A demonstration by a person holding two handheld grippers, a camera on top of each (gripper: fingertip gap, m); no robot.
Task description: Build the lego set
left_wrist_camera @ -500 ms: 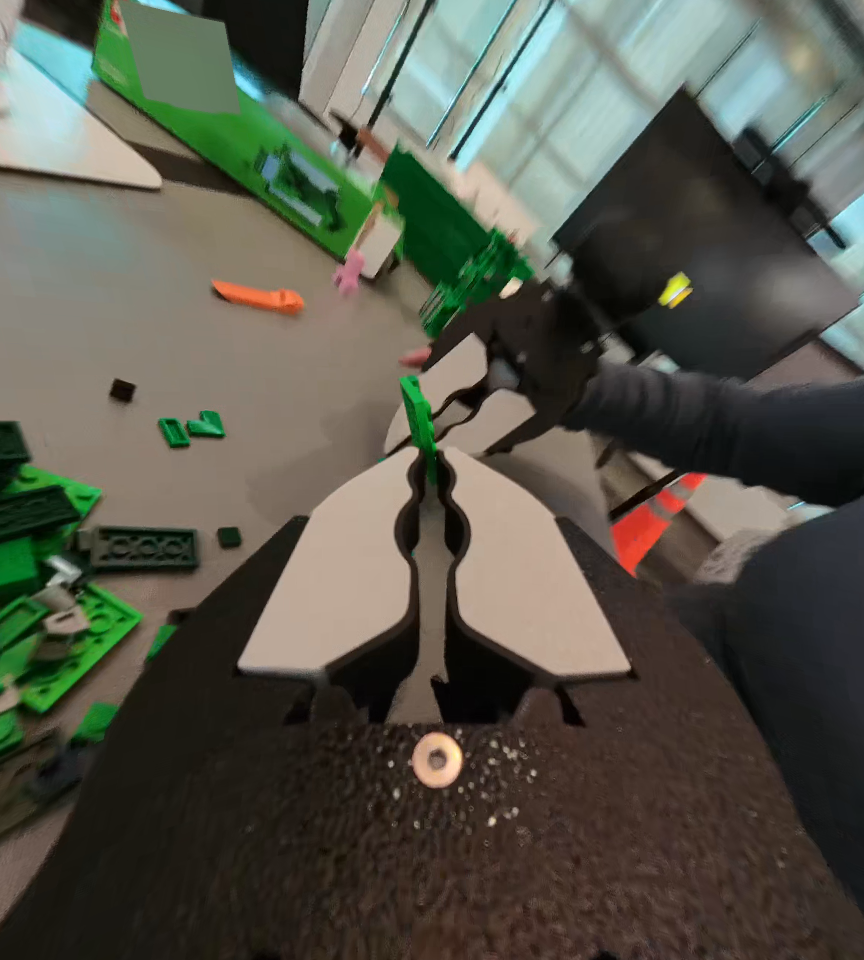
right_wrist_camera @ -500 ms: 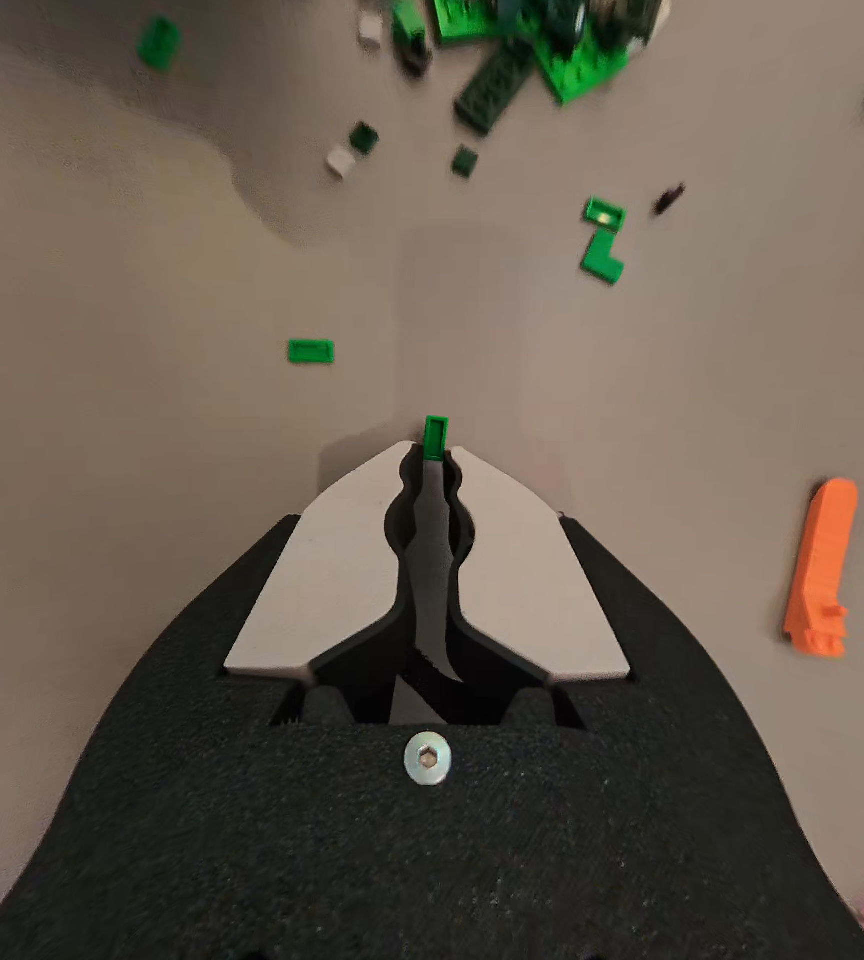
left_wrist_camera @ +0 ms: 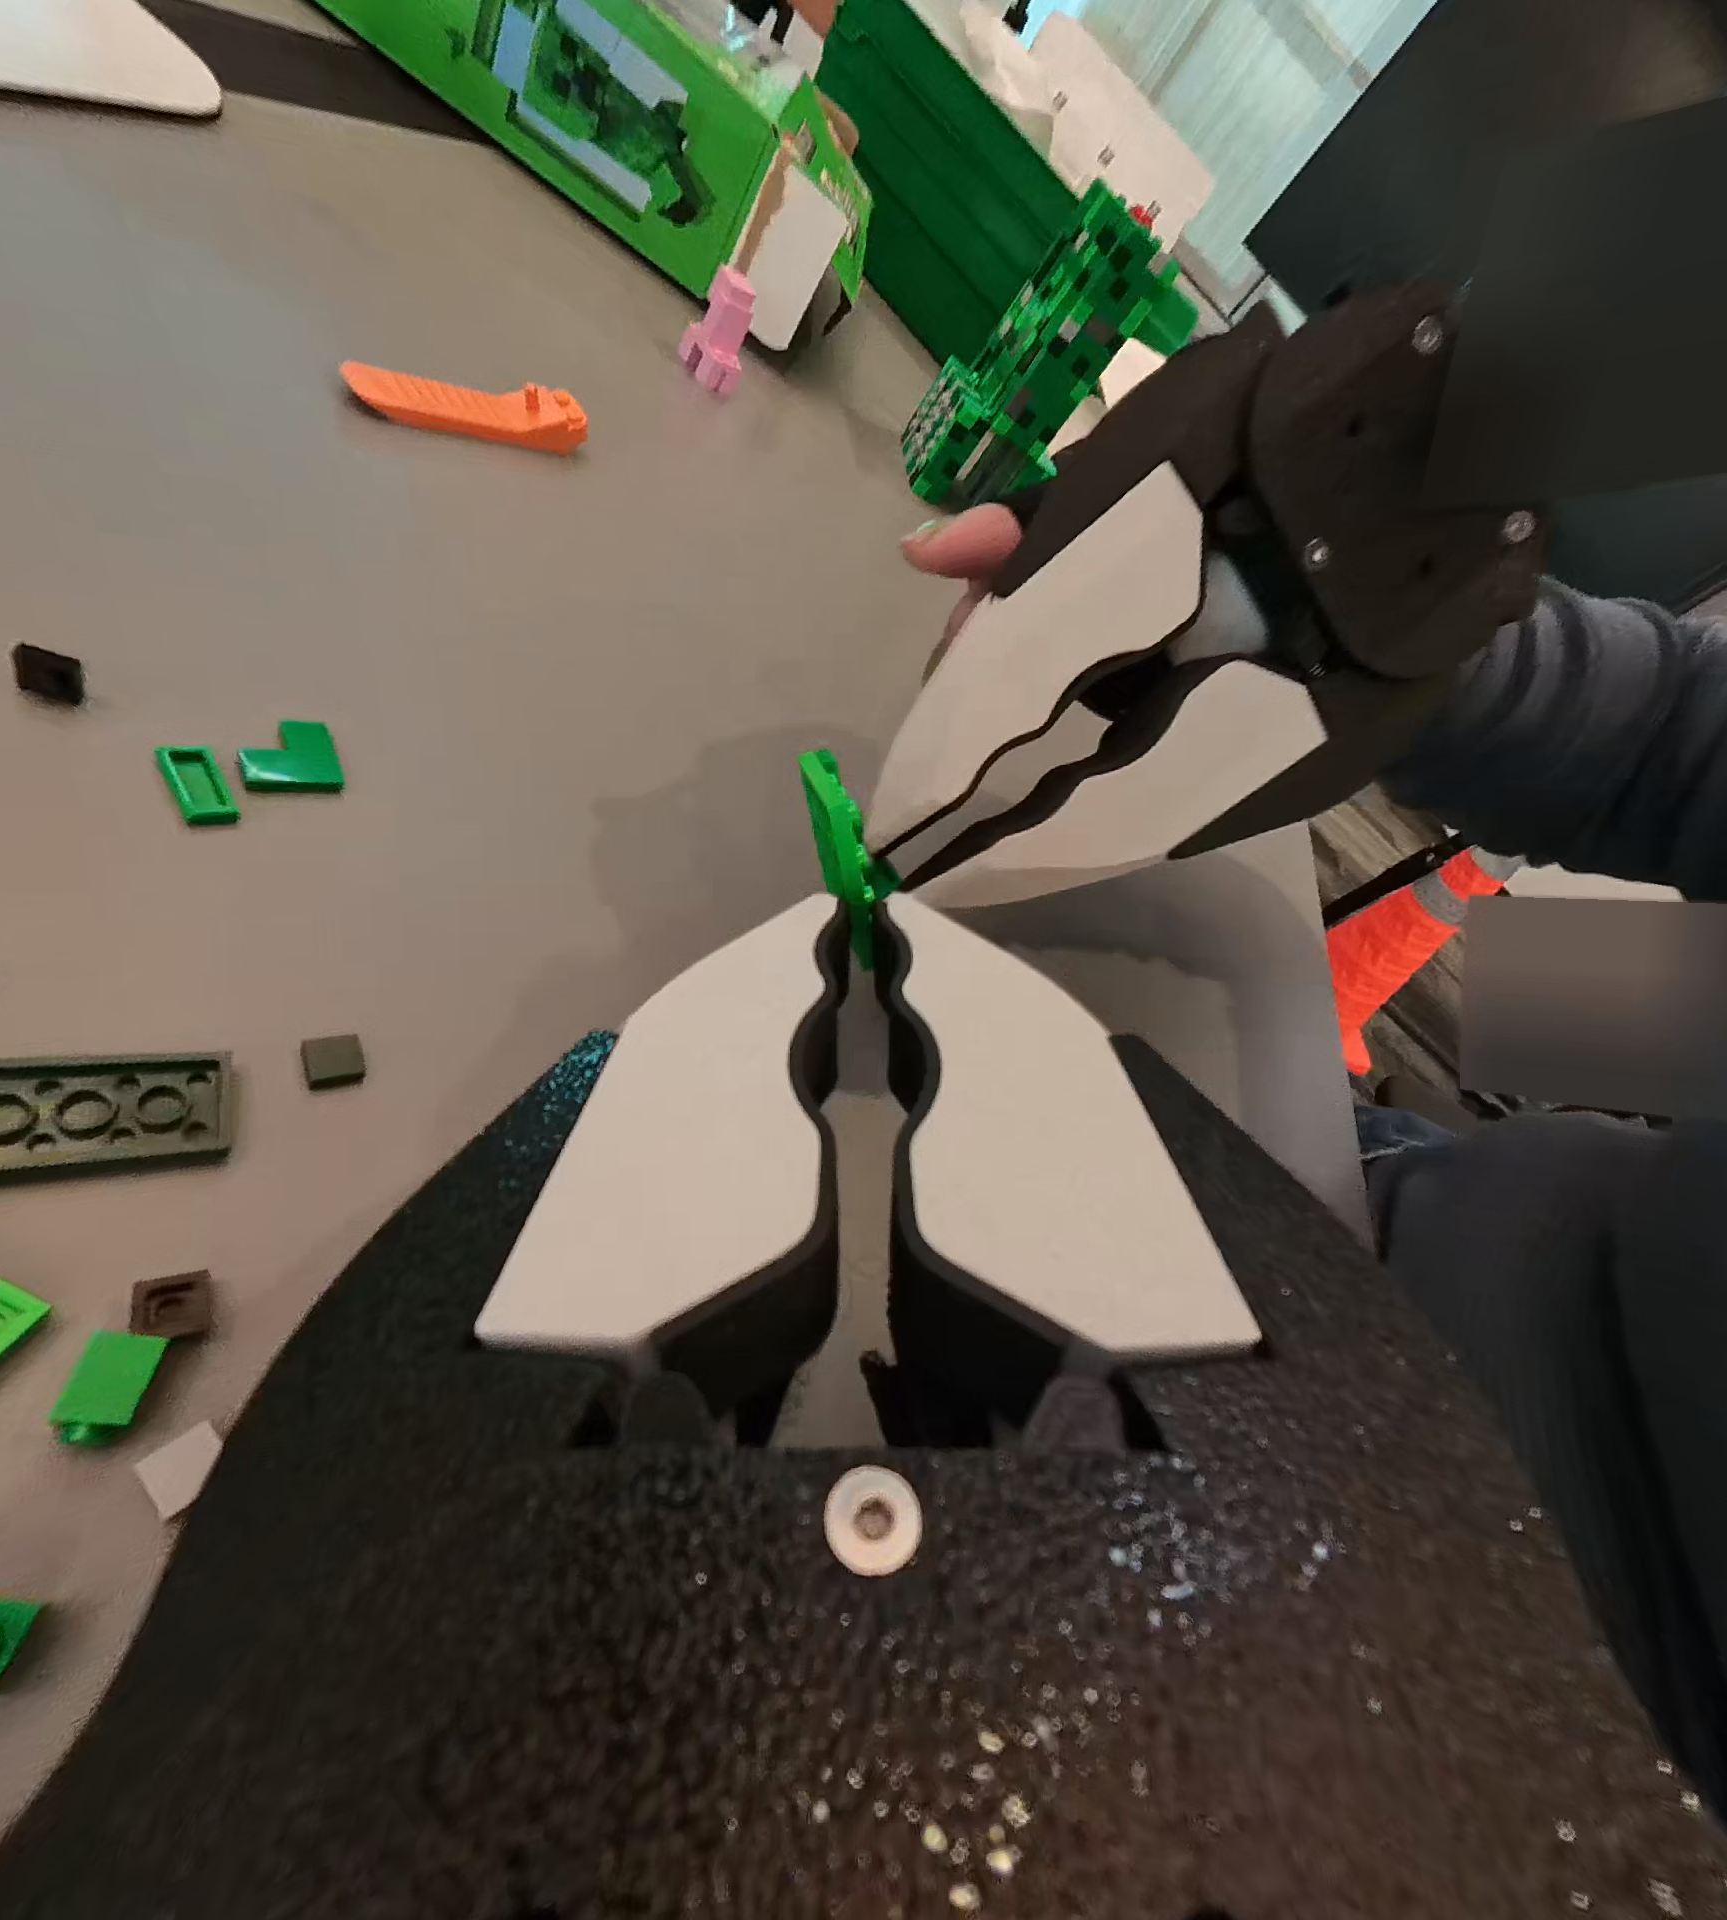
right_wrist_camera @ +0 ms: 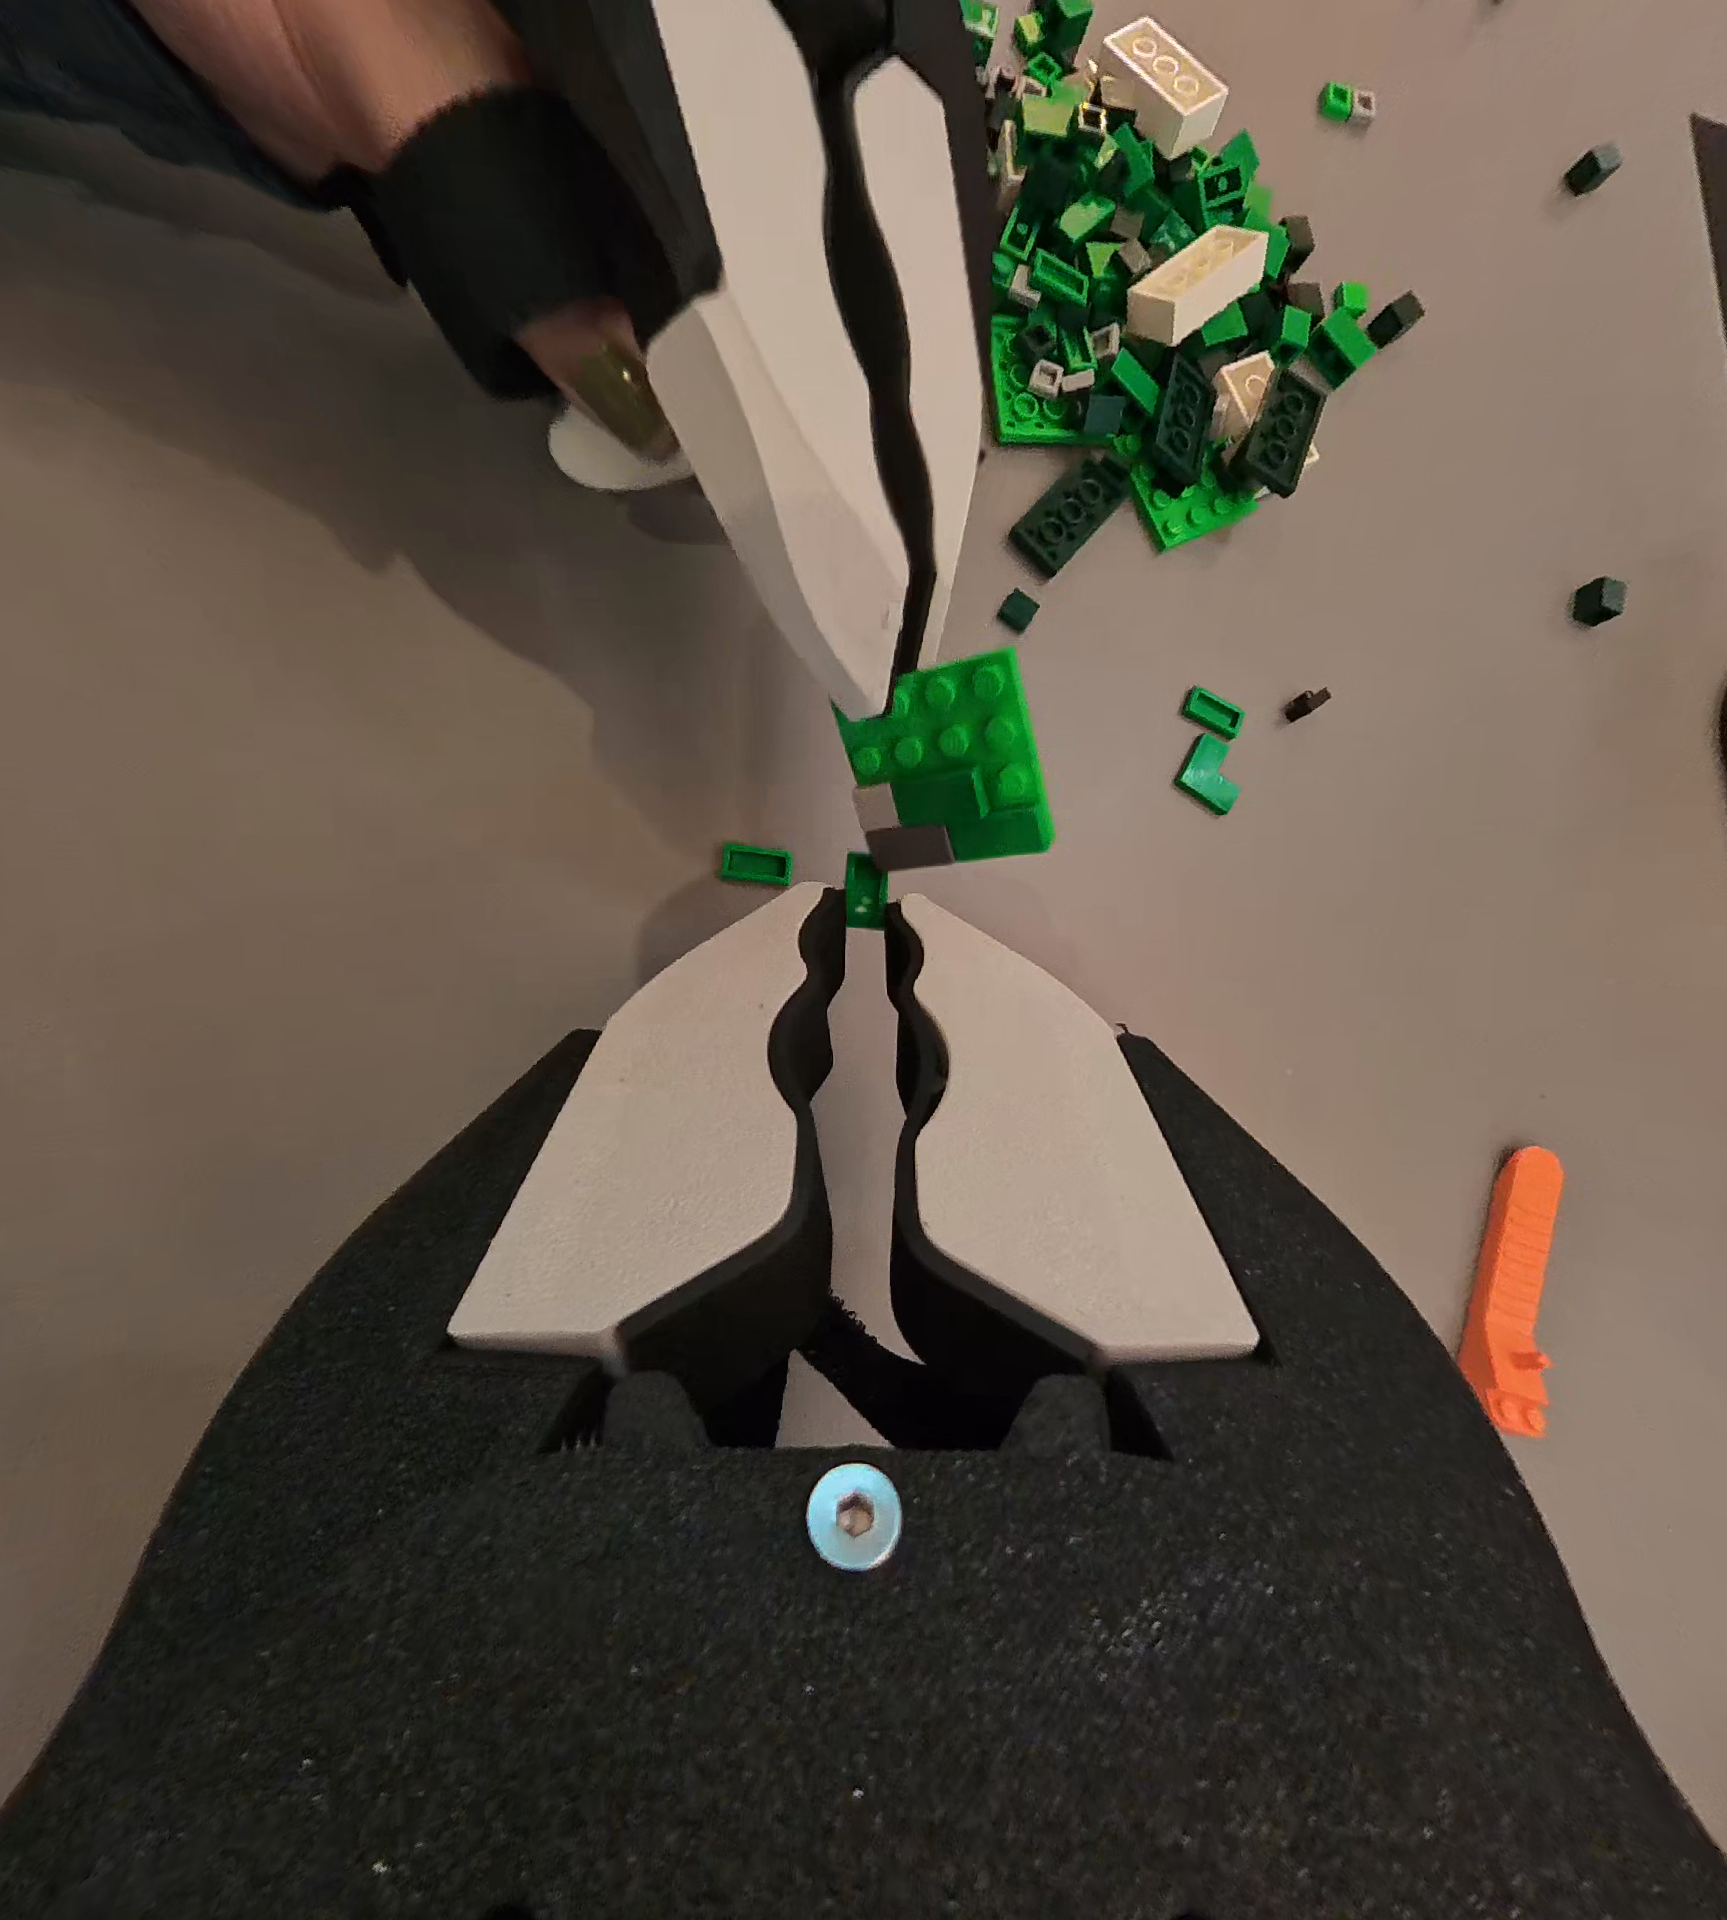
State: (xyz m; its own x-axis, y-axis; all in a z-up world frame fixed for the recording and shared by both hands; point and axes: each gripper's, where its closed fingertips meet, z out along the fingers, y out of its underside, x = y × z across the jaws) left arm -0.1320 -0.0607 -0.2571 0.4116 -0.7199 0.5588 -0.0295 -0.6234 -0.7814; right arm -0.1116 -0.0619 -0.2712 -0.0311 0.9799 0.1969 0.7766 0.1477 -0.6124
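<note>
1. Half a second ago the two claws were apart, the right claw working low over bare surface with its small tile. Now it has come up to meet the left claw tip to tip, above the surface

2. The left claw is closed on the edge of a bright green plate, holding it on edge in the air; in the left wrist view the plate shows only as a thin upright sliver rising from the tips

3. The right claw is pinched nearly closed on a small green tile, which pokes out past its tips and sits just under the plate's lower edge, near a grey tile already fitted there. Whether tile and plate actually touch I cannot tell

4. For the task, this reads as the joining step: the tile has been brought to the plate and looks about to be pressed on, not yet seated

5. The plate is studded, several rows of studs bare, with a smooth green raised section and the grey tile along its lower part, so it is a small sub-assembly, partly covered

6. Loose parts wait on the surface: the brick pile, an L-shaped green piece, a flat green tile and the orange brick separator, all well apart from the claws

7. A partly built green model stands further back by the set's box
</note>
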